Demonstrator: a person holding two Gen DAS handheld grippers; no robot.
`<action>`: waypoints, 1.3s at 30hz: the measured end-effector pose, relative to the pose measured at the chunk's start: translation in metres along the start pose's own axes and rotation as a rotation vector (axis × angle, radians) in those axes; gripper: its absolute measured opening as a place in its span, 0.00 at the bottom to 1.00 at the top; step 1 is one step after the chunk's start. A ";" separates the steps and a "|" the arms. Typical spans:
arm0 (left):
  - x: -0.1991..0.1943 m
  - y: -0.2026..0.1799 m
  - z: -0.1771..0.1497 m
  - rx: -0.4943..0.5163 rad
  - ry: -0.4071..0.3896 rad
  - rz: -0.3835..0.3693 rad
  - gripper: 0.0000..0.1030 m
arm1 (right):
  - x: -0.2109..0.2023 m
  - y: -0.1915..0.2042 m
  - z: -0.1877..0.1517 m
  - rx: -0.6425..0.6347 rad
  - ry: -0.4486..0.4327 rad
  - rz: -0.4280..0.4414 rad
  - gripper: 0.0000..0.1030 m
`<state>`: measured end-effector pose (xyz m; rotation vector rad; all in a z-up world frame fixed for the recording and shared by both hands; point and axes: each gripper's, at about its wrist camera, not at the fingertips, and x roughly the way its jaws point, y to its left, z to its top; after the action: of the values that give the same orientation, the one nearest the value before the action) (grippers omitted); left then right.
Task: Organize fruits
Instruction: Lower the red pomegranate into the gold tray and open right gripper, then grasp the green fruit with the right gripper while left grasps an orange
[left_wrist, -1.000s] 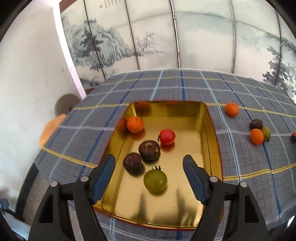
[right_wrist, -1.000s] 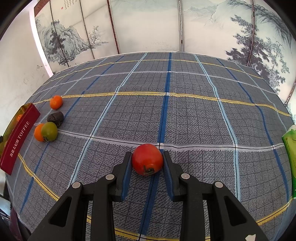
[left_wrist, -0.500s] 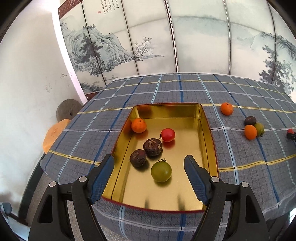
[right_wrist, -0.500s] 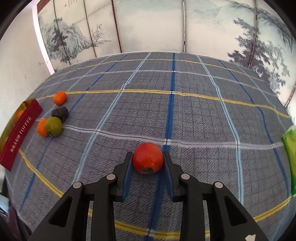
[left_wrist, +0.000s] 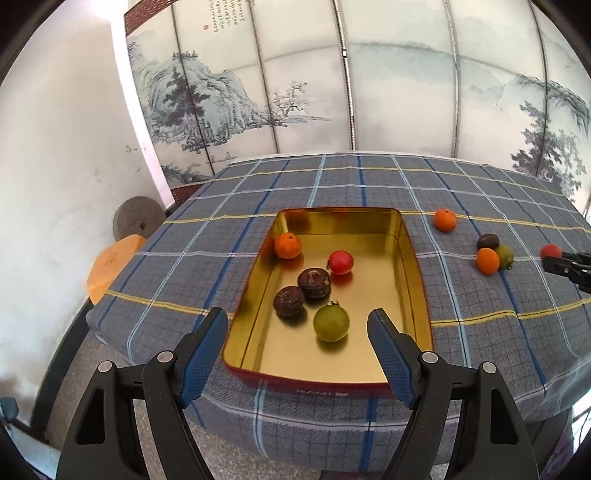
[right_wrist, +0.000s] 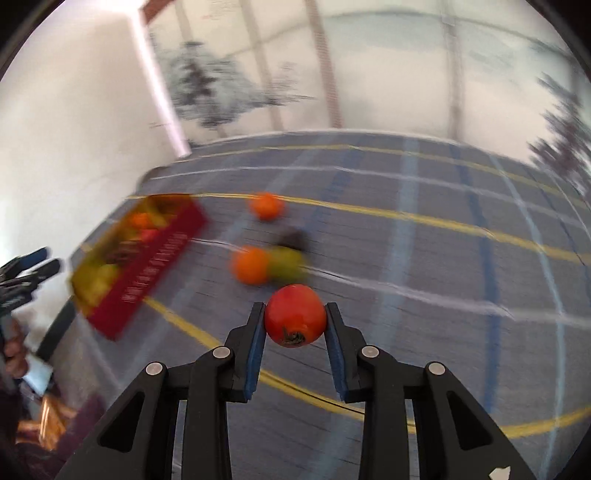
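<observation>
A gold tin tray (left_wrist: 415, 280) with red outer walls sits on the plaid tablecloth. It holds an orange (left_wrist: 287, 245), a red tomato (left_wrist: 340, 262), two dark brown fruits (left_wrist: 314, 282) and a green tomato (left_wrist: 331, 323). My left gripper (left_wrist: 297, 350) is open and empty, back from the tray's near edge. My right gripper (right_wrist: 295, 325) is shut on a red tomato (right_wrist: 295, 314), held above the cloth; it also shows in the left wrist view (left_wrist: 550, 252). Loose on the cloth are an orange (left_wrist: 444, 220), a dark fruit (left_wrist: 487, 241), another orange (left_wrist: 487, 260) and a green tomato (left_wrist: 504, 255).
The tray shows blurred at left in the right wrist view (right_wrist: 147, 254), with the loose fruits (right_wrist: 251, 265) between it and my right gripper. A round stone (left_wrist: 137, 218) and an orange stool (left_wrist: 110, 262) stand left of the table. A painted screen stands behind.
My right gripper has lifted the red tomato off the cloth and swung left toward the tray. My left gripper has pulled back and up from the tray, still open.
</observation>
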<state>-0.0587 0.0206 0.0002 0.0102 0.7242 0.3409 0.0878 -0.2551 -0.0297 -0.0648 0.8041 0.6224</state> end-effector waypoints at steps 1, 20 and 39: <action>0.000 0.003 -0.001 -0.009 0.005 0.000 0.76 | 0.003 0.014 0.006 -0.024 -0.001 0.022 0.29; 0.005 0.039 -0.015 -0.070 0.056 -0.010 0.76 | 0.129 0.190 0.073 -0.258 0.135 0.229 0.40; 0.004 0.007 -0.016 -0.016 0.065 -0.108 0.77 | 0.033 0.023 -0.006 -0.070 0.055 -0.102 0.53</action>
<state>-0.0684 0.0267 -0.0132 -0.0551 0.7832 0.2451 0.0894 -0.2215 -0.0528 -0.1861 0.8269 0.5542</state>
